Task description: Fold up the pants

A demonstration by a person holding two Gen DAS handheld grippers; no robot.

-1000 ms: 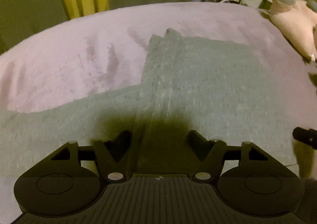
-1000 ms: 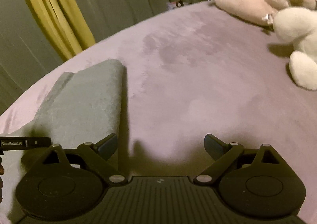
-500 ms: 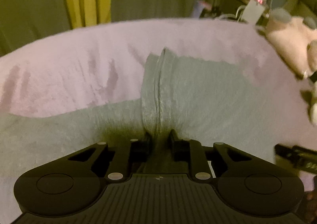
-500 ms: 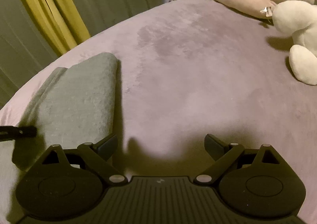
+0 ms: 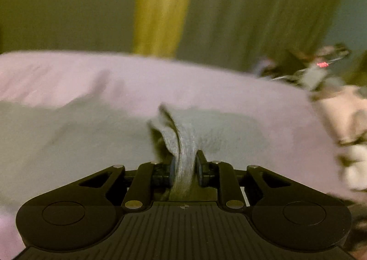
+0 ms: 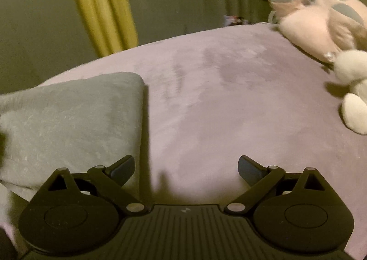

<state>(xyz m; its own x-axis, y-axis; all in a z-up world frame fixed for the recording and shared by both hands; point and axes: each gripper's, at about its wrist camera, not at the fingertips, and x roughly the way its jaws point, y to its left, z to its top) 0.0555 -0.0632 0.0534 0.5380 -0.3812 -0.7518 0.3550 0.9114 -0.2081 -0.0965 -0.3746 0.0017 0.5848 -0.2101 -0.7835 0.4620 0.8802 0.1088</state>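
Left gripper (image 5: 185,169) pinches a ridge of the grey pants (image 5: 185,142) at lower centre, jaws easing open slightly, cloth trailing up-frame over the purple bedspread (image 5: 229,90). Right gripper (image 6: 186,168) gapes wide and empty, pants' folded edge at its left fingertip.

The wide middle of the purple bed (image 6: 229,103) lies bare and gives free passage between the grey pants (image 6: 68,122) on the left and the plush toys (image 6: 325,30) on the far right. The toys block that edge. Behind the bed, curtains (image 6: 101,7) close off the far side.
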